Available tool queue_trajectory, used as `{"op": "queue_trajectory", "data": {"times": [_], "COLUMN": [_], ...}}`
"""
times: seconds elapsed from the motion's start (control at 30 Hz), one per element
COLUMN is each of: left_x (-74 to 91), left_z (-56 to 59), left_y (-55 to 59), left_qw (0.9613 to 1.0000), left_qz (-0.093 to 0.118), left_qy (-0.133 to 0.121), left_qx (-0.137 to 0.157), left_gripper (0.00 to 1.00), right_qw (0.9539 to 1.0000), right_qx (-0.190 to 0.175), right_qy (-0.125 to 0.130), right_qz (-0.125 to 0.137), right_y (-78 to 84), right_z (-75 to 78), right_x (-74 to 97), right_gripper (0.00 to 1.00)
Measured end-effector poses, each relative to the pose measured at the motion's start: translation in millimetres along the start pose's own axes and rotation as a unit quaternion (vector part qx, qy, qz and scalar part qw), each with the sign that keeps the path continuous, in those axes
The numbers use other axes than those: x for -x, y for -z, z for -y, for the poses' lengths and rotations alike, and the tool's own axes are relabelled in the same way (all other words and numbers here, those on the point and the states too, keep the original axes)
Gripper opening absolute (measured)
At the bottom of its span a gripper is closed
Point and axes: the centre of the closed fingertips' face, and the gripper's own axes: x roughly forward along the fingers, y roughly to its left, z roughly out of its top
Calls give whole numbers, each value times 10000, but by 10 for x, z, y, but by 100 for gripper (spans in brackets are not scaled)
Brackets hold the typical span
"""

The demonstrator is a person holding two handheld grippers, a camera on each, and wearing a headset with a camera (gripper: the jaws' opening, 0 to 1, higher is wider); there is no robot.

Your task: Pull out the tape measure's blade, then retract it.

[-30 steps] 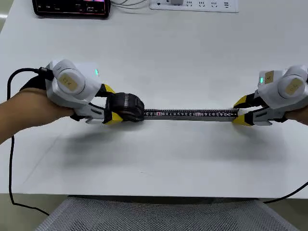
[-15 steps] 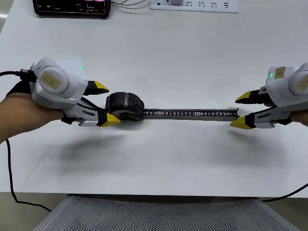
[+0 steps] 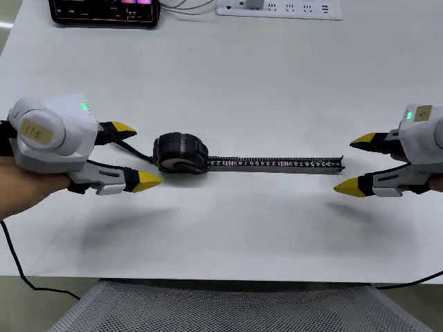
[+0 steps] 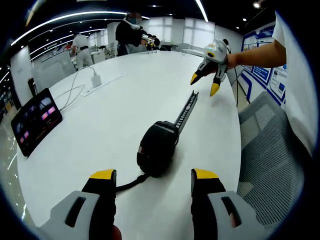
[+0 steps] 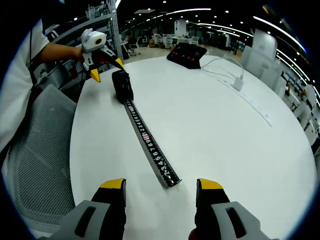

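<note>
Left gripper (image 3: pixel 140 154): jaws spread wide, holding nothing, just beside the tape measure (image 3: pixel 180 152).
Right gripper (image 3: pixel 349 164): jaws also wide apart, gripping nothing, tips close to the end of the blade (image 3: pixel 277 163) but not touching it.
Tape measure: black case resting on the white table (image 3: pixel 242 83) (its cord trails toward the left gripper).
Blade: drawn out flat along the table toward the right gripper.

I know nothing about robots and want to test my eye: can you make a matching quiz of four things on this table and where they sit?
Things: 1 tape measure case; 2 blade; 3 dark screen; 4 power strip.
Places: A far edge, white; B drawn out flat toward the open right claw; C far left corner; D just ahead of the open left claw.
Pairs: 1-D, 2-B, 3-C, 4-A.
</note>
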Motion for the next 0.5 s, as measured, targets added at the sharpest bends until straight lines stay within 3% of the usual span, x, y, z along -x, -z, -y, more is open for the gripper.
{"op": "queue_trajectory", "data": {"times": [0.1,0.5], "left_x": [51,259], "left_z": [-3,-14], "left_y": [17,167], "left_qw": [9997,9966], "left_qz": [162,409], "left_qy": [-121,-492], "left_qx": [147,510], "left_gripper": [58,65], "right_qw": [9999,9974], "right_qx": [-78,-401], "right_qy": [80,426], "right_qz": [81,413], "right_y": [20,27], "right_z": [-36,-131], "right_x": [47,141], "right_gripper": [55,66]}}
